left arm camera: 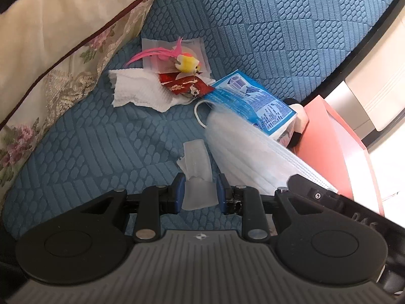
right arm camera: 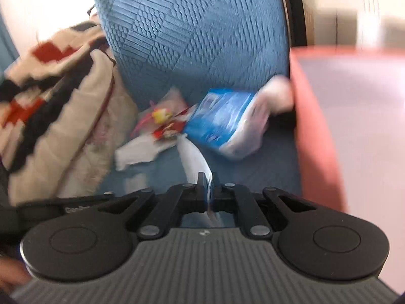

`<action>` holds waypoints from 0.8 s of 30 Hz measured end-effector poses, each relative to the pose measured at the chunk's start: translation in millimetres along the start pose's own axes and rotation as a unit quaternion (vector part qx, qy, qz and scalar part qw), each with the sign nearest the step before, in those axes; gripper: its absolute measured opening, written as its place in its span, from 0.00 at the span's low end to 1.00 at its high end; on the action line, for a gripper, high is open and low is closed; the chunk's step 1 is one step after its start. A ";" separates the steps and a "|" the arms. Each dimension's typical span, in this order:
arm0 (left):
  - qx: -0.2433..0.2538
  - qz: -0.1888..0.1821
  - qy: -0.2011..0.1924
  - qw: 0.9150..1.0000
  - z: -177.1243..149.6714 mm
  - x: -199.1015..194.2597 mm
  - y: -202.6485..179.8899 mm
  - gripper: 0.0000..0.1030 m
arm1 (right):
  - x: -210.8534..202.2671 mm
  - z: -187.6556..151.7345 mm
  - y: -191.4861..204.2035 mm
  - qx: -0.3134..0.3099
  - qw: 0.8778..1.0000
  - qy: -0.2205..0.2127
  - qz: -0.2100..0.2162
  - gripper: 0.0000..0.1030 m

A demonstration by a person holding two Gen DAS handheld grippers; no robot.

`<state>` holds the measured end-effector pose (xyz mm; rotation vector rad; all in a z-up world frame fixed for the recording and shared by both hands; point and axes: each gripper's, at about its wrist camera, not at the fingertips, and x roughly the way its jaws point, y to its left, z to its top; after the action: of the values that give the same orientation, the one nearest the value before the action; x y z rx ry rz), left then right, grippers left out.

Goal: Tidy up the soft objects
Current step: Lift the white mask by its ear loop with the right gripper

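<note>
Sofa cushion, blue quilted [left arm camera: 253, 25], carrying the clutter; floral pillow [left arm camera: 63, 58] against its far left. Box, salmon-pink, open-topped [right arm camera: 311, 131], standing at the cushion's right edge, just beside the right tool and well apart from the left one. Face mask, white pleated [left arm camera: 253, 157], long axis running from the blue tissue pack [left arm camera: 253, 103] down toward the right tool [right arm camera: 205, 177], which is clenched on the mask's near end, the rest trailing away up the cushion; judged, the box lies directly to that tool's right, so a sideways carry is what the mask needs. Paper towel [left arm camera: 141, 91], toy bird [left arm camera: 188, 63]. Left tool [left arm camera: 200, 187], part-closed about a small translucent packet [left arm camera: 200, 177], grasping it.
</note>
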<state>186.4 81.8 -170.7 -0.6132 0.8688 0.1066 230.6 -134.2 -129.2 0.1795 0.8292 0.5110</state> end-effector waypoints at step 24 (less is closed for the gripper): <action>0.084 -0.044 0.018 0.995 -19.5 6.0 -22.9 0.67 | 3.3 11.5 -14.0 0.002 1.000 0.007 0.020 0.05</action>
<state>184.5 51.3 -174.0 -0.4958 0.8751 -0.0580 246.1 -144.2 -128.5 0.1959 0.8417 0.5496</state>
